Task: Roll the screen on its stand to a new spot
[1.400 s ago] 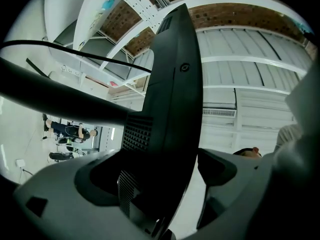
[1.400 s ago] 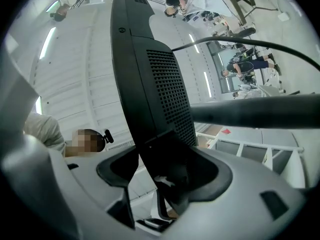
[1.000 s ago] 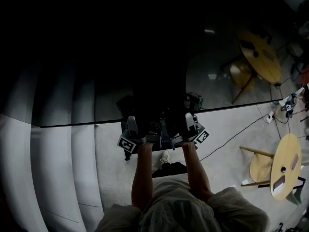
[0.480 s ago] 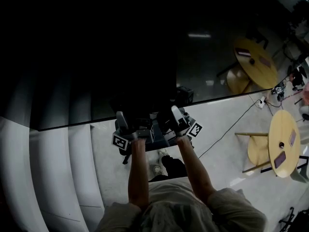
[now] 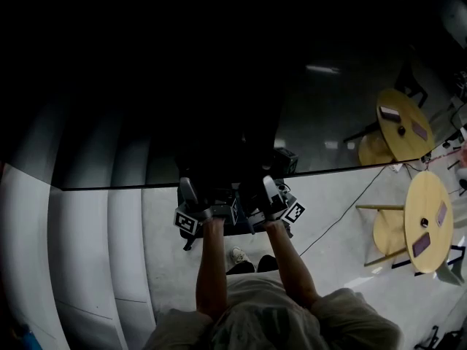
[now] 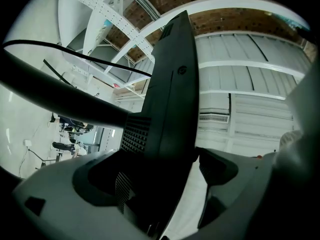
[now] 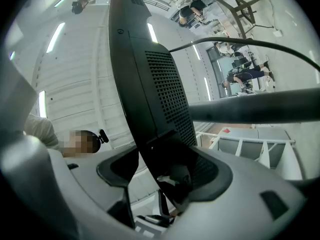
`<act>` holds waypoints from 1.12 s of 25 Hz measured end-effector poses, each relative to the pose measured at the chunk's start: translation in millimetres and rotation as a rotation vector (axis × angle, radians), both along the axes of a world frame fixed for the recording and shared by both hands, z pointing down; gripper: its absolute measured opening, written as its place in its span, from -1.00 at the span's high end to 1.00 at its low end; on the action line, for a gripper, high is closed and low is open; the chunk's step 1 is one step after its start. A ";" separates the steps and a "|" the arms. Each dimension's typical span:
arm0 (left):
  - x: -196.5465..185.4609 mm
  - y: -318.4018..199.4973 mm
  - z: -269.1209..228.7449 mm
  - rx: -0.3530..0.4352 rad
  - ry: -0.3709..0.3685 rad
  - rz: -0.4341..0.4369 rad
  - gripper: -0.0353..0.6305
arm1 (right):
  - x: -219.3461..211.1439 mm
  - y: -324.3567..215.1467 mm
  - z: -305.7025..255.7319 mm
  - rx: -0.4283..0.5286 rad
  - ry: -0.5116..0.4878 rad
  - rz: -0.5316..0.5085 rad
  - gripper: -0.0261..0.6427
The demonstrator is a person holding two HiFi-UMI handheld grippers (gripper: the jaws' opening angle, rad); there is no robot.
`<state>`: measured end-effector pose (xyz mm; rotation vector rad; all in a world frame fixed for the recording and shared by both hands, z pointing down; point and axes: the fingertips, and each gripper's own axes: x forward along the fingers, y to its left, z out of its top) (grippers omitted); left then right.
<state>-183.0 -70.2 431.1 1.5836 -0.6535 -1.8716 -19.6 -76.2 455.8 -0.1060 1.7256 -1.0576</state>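
round wooden table (image 5: 427, 221), wooden stool (image 5: 387, 233), pale floor (image 5: 343, 275)

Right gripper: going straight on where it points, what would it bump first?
The screen. Its edge already sits between the jaws of the right gripper, so it would probably just push against it.

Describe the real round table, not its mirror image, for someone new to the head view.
The big dark screen fills the top of the head view, ending above the pale floor. On that floor at the far right stands the round yellow-topped table with flat dark items on it. Unlike its reflection higher up in the screen, it sits below the screen's bottom edge.
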 end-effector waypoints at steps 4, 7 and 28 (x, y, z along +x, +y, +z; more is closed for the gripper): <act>-6.9 13.9 -4.1 -0.006 0.023 -0.100 -0.58 | -6.8 1.5 -5.2 -0.003 0.010 -0.114 0.01; -12.7 12.0 0.6 -0.041 0.052 -0.111 -0.58 | -10.0 1.5 -6.3 -0.038 0.018 -0.137 0.01; -6.6 -2.9 7.4 -0.034 0.037 -0.004 -0.58 | -4.8 -5.7 -3.4 -0.039 0.061 -0.089 0.01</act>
